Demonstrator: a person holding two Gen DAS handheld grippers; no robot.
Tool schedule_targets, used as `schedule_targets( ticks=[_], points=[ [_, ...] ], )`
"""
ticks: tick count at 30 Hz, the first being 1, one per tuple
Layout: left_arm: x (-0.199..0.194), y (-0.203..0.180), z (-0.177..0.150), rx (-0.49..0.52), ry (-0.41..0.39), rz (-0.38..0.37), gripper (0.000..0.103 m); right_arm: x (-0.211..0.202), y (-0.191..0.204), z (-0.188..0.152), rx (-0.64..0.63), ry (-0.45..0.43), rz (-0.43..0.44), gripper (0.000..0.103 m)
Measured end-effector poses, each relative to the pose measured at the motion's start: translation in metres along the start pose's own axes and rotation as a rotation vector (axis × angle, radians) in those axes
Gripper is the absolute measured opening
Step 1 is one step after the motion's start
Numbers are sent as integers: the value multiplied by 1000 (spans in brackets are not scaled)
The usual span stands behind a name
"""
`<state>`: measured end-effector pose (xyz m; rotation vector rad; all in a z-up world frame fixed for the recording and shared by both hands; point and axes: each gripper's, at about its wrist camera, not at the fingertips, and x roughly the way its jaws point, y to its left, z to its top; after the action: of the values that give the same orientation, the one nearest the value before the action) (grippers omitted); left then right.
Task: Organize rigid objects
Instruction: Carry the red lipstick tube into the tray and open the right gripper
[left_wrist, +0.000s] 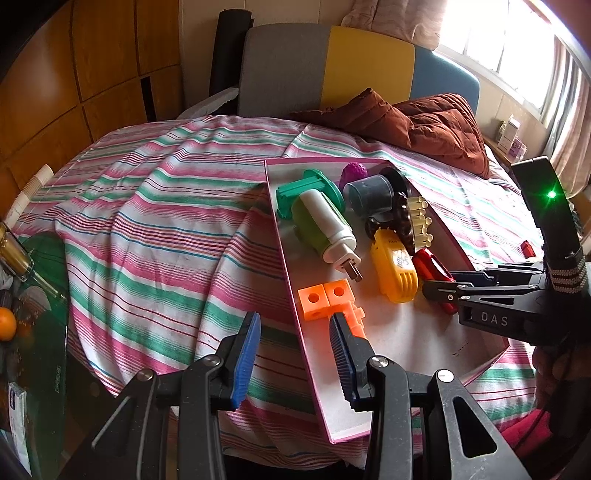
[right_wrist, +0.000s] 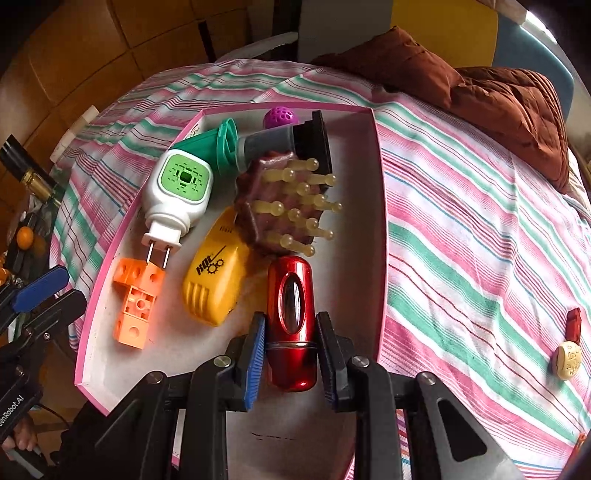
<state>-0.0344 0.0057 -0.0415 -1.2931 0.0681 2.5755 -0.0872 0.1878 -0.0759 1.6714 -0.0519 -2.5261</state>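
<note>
A pink-rimmed white box (right_wrist: 378, 206) lies on the striped cloth and holds several rigid objects. My right gripper (right_wrist: 291, 325) is shut on a shiny red capsule-shaped object (right_wrist: 291, 317), held over the box's near part; it also shows in the left wrist view (left_wrist: 430, 264). In the box are an orange block piece (right_wrist: 135, 299), a yellow plastic casing (right_wrist: 214, 284), a white and green plug-in device (right_wrist: 177, 192), a brown brush with pale pegs (right_wrist: 284, 206), a teal funnel piece (right_wrist: 218, 144), a grey cup (right_wrist: 266, 146) and a purple ball (right_wrist: 280, 117). My left gripper (left_wrist: 295, 328) is open, straddling the box's left wall (left_wrist: 291, 295) near the orange block (left_wrist: 325, 297).
On the cloth right of the box lie a small red piece (right_wrist: 573, 324) and a cream round piece (right_wrist: 568, 360). A brown quilted jacket (right_wrist: 480, 92) lies at the far right. At the left, a glass table edge carries a dark bottle (left_wrist: 14, 254) and an orange (left_wrist: 6, 324).
</note>
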Motion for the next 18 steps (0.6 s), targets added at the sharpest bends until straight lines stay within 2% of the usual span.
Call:
schedule_targets(
  ticks=[9, 18],
  points=[
    [-1, -5, 1, 13, -3, 6, 40, -5, -8, -2, 28, -3, 24, 32],
    [-6, -8, 3, 28, -16, 9, 40, -23, -15, -2, 27, -60, 33, 37]
  ],
)
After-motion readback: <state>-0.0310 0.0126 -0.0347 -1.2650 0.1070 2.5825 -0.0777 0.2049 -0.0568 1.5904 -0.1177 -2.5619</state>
